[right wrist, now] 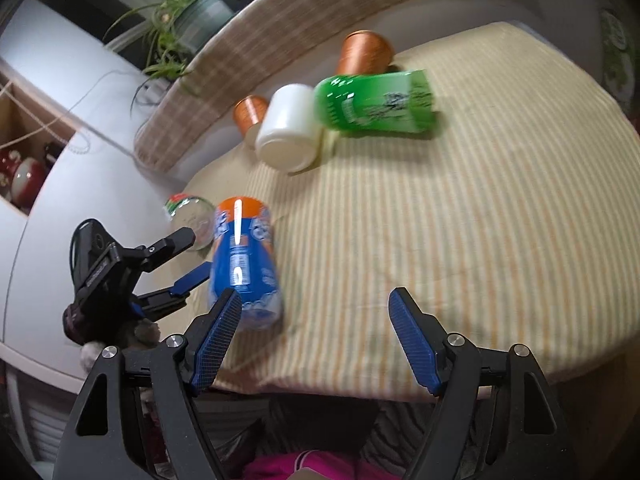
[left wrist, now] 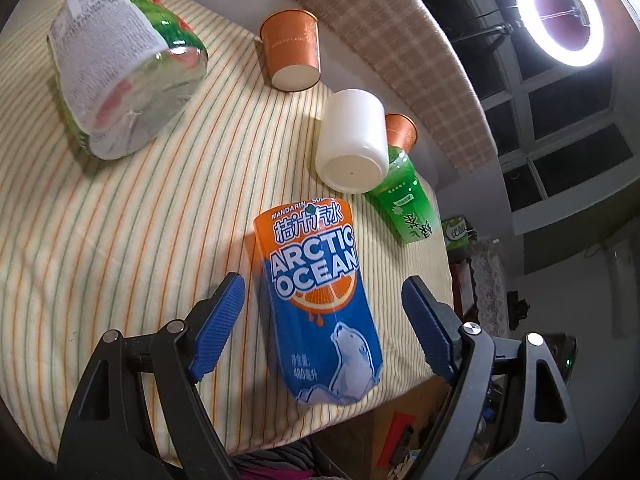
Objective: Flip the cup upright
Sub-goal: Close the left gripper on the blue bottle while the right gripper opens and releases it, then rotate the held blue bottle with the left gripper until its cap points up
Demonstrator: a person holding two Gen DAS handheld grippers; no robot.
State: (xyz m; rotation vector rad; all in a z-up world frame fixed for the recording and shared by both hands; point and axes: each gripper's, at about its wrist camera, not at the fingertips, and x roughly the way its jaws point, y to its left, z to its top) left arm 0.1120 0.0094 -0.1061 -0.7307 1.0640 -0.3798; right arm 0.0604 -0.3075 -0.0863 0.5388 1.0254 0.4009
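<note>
The Arctic Ocean cup [left wrist: 320, 300] stands upside down near the front edge of the striped cloth [left wrist: 132, 232], and the left gripper [left wrist: 324, 320] has it framed, blue fingers [left wrist: 218, 320] spread wide on either side with clear daylight between each pad and the label, nothing gripped. The right wrist view shows those left fingers reaching in beside the cup's flank, while the right gripper [right wrist: 316, 332] hangs open too, over bare cloth just beside the cup, holding nothing. Moving outward: a white cup [left wrist: 352, 144] sits inverted a little beyond, a green cup [left wrist: 404, 204] lies tipped against it, two small orange cups [left wrist: 292, 48] stand further back, and a big clear cup with a green label [left wrist: 120, 68] is off to the left. Now the risks, as I judge them: the walls look thin and glossy, so a hard squeeze could crumple the cup, a light one could let it slip mid-turn. It's close to the table edge, so a nudge from one pad closing first may tip it off. And a wide rotation could swing it into the white cup and topple that cluster.
</note>
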